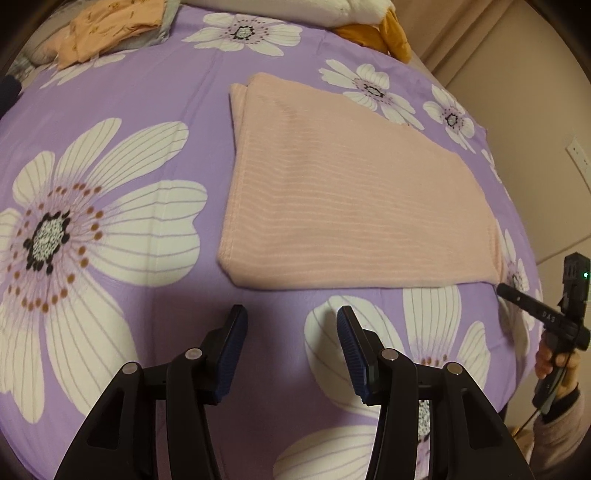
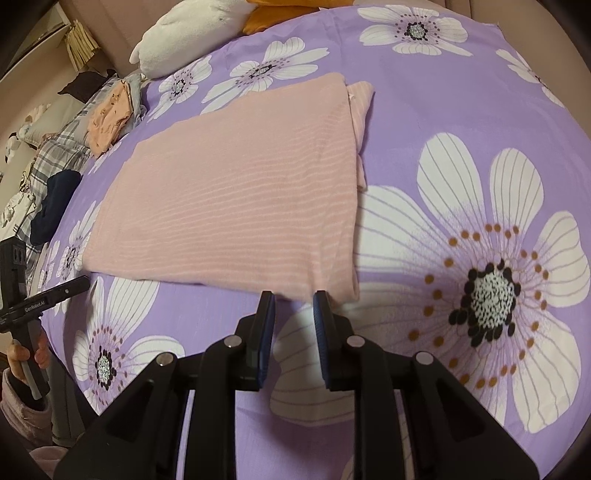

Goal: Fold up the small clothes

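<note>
Left wrist view: hovering left gripper (image 1: 291, 325) w/ jaws standing apart, nothing between them, just short of near edge of pink ribbed garment (image 1: 343, 192). Lying flat & already folded into a rough rectangle on purple floral bedsheet (image 1: 122, 110), probably smoothed out so next fold lands square. Showing right hand (image 1: 557, 363) at far right, carrying other tool beside garment's right corner. Sitting well apart at top left: orange printed garment (image 1: 110, 26), prob. a finished piece parked out of the way.

Right wrist view: pointing right gripper (image 2: 293, 306) down at garment's near right corner (image 2: 332, 280), jaws narrowly parted, pads not pressing cloth — looking like lining up for a corner pinch. Peeking out along far right side: under-layer (image 2: 360, 110), so fold not quite flush. Resting beyond: white plush toy (image 2: 184, 37); left hand (image 2: 27, 356) at lower left.
</note>
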Demonstrator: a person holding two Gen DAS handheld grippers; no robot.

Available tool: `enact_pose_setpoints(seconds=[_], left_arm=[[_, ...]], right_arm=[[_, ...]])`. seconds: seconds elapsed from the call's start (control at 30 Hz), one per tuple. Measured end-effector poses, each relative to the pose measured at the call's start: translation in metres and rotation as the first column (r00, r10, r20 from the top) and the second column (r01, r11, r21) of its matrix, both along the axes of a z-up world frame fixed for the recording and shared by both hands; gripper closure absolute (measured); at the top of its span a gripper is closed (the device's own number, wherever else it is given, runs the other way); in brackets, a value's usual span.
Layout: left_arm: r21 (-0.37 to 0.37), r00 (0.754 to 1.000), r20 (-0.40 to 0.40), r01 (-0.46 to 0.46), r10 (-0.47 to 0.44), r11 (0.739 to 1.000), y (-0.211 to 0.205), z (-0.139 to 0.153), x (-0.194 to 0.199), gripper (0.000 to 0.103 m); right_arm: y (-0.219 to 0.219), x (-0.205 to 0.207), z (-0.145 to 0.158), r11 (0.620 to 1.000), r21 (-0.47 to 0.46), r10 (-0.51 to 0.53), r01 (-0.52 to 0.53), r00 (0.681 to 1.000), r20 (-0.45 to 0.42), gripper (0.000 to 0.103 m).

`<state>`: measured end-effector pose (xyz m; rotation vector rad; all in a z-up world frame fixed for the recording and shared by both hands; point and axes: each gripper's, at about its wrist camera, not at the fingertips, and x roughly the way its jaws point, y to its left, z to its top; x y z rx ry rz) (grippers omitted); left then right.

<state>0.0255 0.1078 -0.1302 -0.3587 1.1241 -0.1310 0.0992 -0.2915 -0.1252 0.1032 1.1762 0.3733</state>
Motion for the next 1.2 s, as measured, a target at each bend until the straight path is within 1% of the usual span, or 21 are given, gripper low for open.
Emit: enact_pose_setpoints(seconds=[0.17, 0.23, 0.3, 0.33, 0.37, 0.4, 0.43, 0.47, 0.5, 0.57, 0.67, 0.87, 1.0, 1.2], left_arm=[[0.018, 1.0, -0.01, -0.014, 0.014, 1.0, 0.002, 0.001, -0.006, 0.053], [0.022, 1.0, -0.015, -0.021, 0.021, 1.0, 0.003, 0.002, -0.009, 0.053], [0.009, 0.999, -0.016, -0.032, 0.032, 0.999, 0.006, 0.004, -0.012, 0.053], [-0.002, 0.999, -0.016, -0.04, 0.04, 0.999, 0.007, 0.004, -0.014, 0.049], [-0.029, 0.998, -0.019, -0.055, 0.055, 0.998, 0.011, 0.005, -0.015, 0.043], [-0.054, 0.997, -0.019, -0.069, 0.068, 0.996, 0.014, 0.005, -0.016, 0.04], [-0.082, 0.996, -0.017, -0.086, 0.085, 0.993, 0.018, 0.005, -0.016, 0.034], [-0.127, 0.994, -0.015, -0.108, 0.107, 0.986, 0.024, 0.004, -0.017, 0.033], [-0.153, 0.993, -0.015, -0.119, 0.118, 0.981, 0.027, 0.003, -0.017, 0.033], [-0.21, 0.991, -0.024, -0.137, 0.135, 0.968, 0.032, 0.001, -0.017, 0.033], [-0.261, 0.988, -0.03, -0.152, 0.15, 0.953, 0.035, -0.002, -0.017, 0.033], [-0.285, 0.988, -0.037, -0.156, 0.152, 0.946, 0.031, -0.003, -0.013, 0.033], [-0.285, 0.989, -0.035, -0.15, 0.146, 0.947, 0.031, -0.004, -0.009, 0.033], [-0.293, 0.988, -0.034, -0.153, 0.15, 0.944, 0.031, -0.007, -0.006, 0.033]], right_arm=[[-0.003, -0.01, 0.0, 1.0, 0.016, -0.011, 0.011, 1.0, -0.011, 0.081], [-0.004, -0.012, 0.003, 1.0, 0.022, -0.014, 0.014, 1.0, -0.012, 0.078], [-0.006, -0.015, 0.008, 1.0, 0.022, -0.016, 0.016, 1.0, -0.005, 0.078], [-0.006, -0.017, 0.01, 1.0, 0.028, -0.015, 0.015, 1.0, 0.0, 0.077], [-0.007, -0.019, 0.015, 0.999, 0.038, -0.012, 0.012, 1.0, 0.01, 0.076], [-0.007, -0.02, 0.019, 0.999, 0.046, -0.011, 0.01, 1.0, 0.02, 0.073], [-0.007, -0.021, 0.023, 0.998, 0.056, -0.012, 0.01, 1.0, 0.029, 0.067], [-0.008, -0.022, 0.026, 0.998, 0.068, -0.013, 0.01, 0.999, 0.037, 0.064], [-0.008, -0.023, 0.029, 0.996, 0.086, -0.015, 0.011, 0.999, 0.047, 0.061], [-0.007, -0.023, 0.034, 0.993, 0.12, -0.017, 0.01, 0.998, 0.058, 0.061], [-0.002, -0.021, 0.037, 0.987, 0.161, -0.019, 0.008, 0.998, 0.063, 0.06], [0.016, -0.017, 0.036, 0.977, 0.213, -0.014, 0.001, 0.998, 0.059, 0.06], [0.027, -0.015, 0.035, 0.975, 0.223, 0.006, -0.019, 0.998, 0.059, 0.06], [0.032, -0.009, 0.034, 0.971, 0.237, 0.012, -0.025, 0.998, 0.054, 0.06]])
